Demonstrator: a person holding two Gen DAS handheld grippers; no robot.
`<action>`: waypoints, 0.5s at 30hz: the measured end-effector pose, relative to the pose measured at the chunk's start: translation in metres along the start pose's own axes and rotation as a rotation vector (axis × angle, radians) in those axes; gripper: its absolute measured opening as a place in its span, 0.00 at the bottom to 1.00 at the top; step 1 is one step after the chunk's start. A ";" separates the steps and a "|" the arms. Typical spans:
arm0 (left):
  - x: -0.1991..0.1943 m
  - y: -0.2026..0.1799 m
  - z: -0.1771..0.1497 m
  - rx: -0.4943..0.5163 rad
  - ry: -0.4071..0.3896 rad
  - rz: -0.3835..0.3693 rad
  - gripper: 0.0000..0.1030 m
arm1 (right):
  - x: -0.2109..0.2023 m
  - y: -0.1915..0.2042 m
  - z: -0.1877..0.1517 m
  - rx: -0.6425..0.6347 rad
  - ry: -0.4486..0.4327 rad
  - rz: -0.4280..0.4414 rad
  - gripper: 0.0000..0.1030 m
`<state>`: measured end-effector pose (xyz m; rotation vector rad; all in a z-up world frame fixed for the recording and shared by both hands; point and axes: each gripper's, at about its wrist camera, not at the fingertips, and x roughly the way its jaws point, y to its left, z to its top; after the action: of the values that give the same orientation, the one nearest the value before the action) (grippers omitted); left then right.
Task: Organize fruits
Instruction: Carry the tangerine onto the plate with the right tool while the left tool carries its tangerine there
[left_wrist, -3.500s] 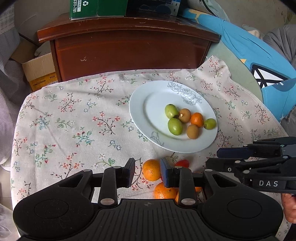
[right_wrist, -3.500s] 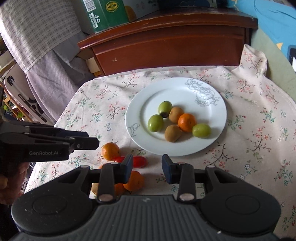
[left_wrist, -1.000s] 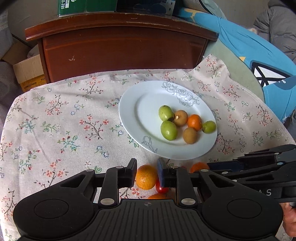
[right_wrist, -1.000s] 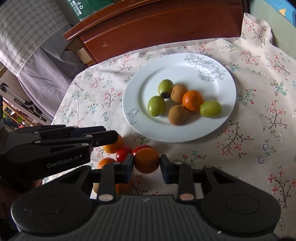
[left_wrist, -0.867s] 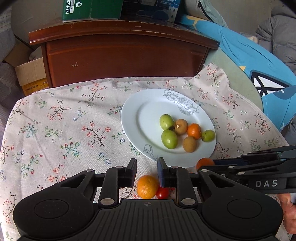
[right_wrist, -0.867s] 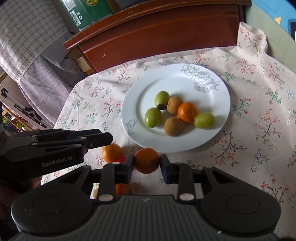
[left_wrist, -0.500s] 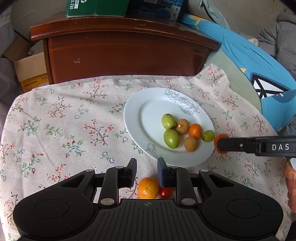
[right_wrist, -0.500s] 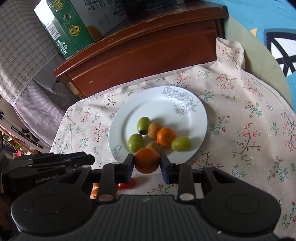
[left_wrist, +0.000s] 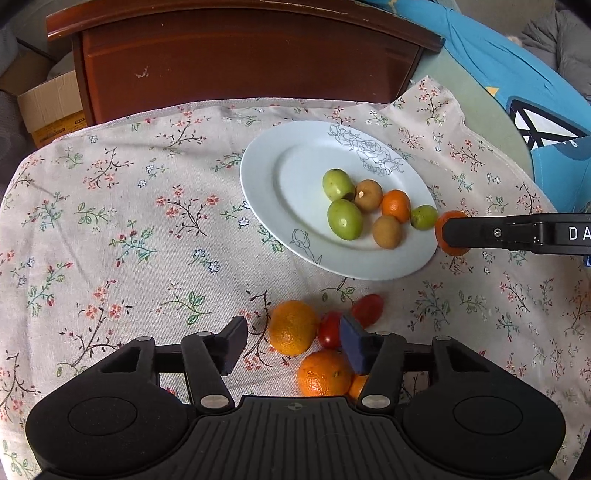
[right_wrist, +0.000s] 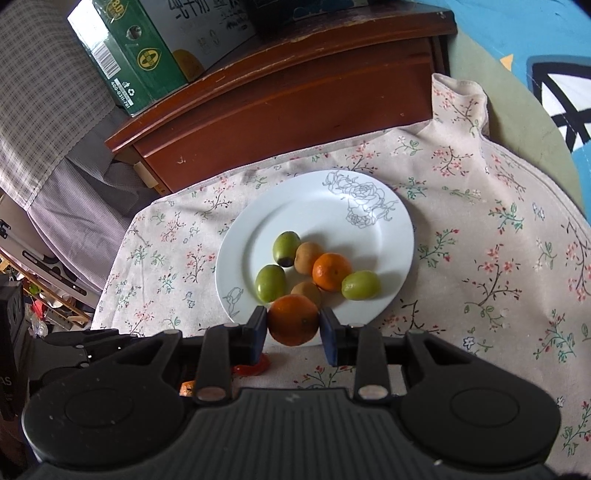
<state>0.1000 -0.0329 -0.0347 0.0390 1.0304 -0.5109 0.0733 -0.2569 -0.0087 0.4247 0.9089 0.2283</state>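
My right gripper (right_wrist: 293, 330) is shut on an orange (right_wrist: 293, 319) and holds it above the near rim of the white plate (right_wrist: 391, 218). The same gripper and its orange (left_wrist: 439, 232) show at the plate's right edge (left_wrist: 266, 162) in the left wrist view. The plate holds green fruits, kiwis and one orange (right_wrist: 331, 271). My left gripper (left_wrist: 293, 345) is open and empty, low over loose fruit on the cloth: an orange (left_wrist: 292, 326), another orange (left_wrist: 324, 373), and two red tomatoes (left_wrist: 367, 309).
A floral cloth (left_wrist: 110, 229) covers the table. A dark wooden cabinet (left_wrist: 240, 59) stands behind it, with a green carton (right_wrist: 125, 48) on top. A cardboard box (left_wrist: 48, 107) sits at the far left. Blue fabric (left_wrist: 517, 81) lies at the right.
My right gripper picked up an orange from the cloth and carried it up to the plate's edge. My left gripper opened wider and moved closer to the loose fruit.
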 end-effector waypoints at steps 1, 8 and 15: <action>0.001 0.000 0.000 0.001 0.005 -0.008 0.38 | 0.000 0.000 0.000 -0.001 0.002 0.001 0.30; -0.004 0.000 0.005 -0.010 -0.027 -0.004 0.25 | 0.001 -0.002 0.002 0.000 -0.003 -0.005 0.30; -0.013 0.009 0.028 -0.075 -0.142 -0.013 0.20 | -0.002 -0.015 0.012 0.001 -0.058 -0.060 0.30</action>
<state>0.1212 -0.0277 -0.0108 -0.0696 0.9100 -0.4802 0.0824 -0.2738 -0.0074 0.4029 0.8639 0.1597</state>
